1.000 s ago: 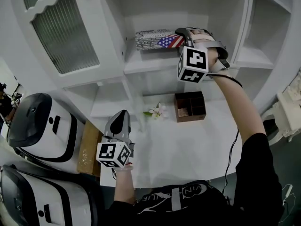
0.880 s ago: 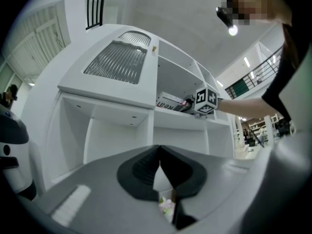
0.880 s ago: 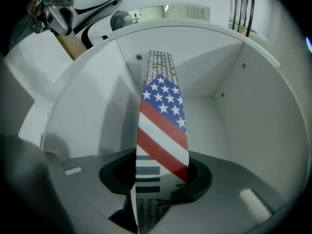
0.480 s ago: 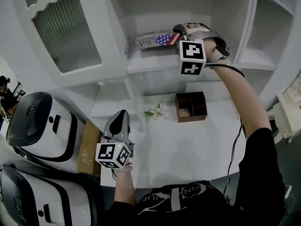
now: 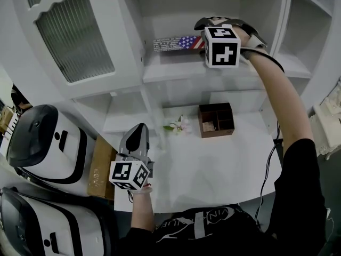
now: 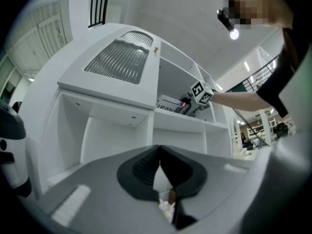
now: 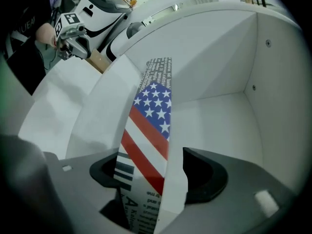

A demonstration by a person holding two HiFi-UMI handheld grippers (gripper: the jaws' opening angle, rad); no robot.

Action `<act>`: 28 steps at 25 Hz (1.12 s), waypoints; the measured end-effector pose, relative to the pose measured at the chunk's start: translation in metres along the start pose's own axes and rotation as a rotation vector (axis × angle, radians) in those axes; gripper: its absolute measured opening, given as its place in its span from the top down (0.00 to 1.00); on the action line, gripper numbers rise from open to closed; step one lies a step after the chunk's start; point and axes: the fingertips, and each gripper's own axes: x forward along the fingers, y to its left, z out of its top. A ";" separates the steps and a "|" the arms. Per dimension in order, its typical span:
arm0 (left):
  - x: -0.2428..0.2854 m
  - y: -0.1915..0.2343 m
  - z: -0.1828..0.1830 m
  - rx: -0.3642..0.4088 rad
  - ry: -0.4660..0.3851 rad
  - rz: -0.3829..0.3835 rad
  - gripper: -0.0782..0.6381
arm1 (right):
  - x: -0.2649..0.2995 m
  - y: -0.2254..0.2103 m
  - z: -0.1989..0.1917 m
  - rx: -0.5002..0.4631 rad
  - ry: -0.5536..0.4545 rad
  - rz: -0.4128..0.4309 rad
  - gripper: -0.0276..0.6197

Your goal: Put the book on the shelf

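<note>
Book (image 7: 148, 130) w/ glossy paper cover; shelf (image 5: 176, 71) smooth matt white; cabinet door (image 5: 74, 36) ribbed glass.

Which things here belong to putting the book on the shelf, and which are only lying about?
For the job: book, shelf under it, right gripper with jaws opening around the book.

Only lying about: small wooden box, flower, cardboard box, white machines, idle left gripper.

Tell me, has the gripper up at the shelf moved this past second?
Yes. The right gripper went deeper over the shelf: its marker cube hung across the shelf's front edge, now sits above it. Its jaws are opening, the book between them.
</note>
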 end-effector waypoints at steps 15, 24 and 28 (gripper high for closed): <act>-0.002 -0.002 0.001 -0.017 -0.010 -0.005 0.89 | 0.000 0.021 -0.001 0.143 -0.063 0.380 0.30; -0.007 0.000 -0.004 -0.029 -0.003 0.001 0.89 | -0.002 0.018 -0.014 0.159 -0.001 0.448 0.29; -0.009 0.001 -0.005 -0.035 -0.006 0.006 0.89 | -0.006 0.031 -0.012 0.146 0.001 0.482 0.29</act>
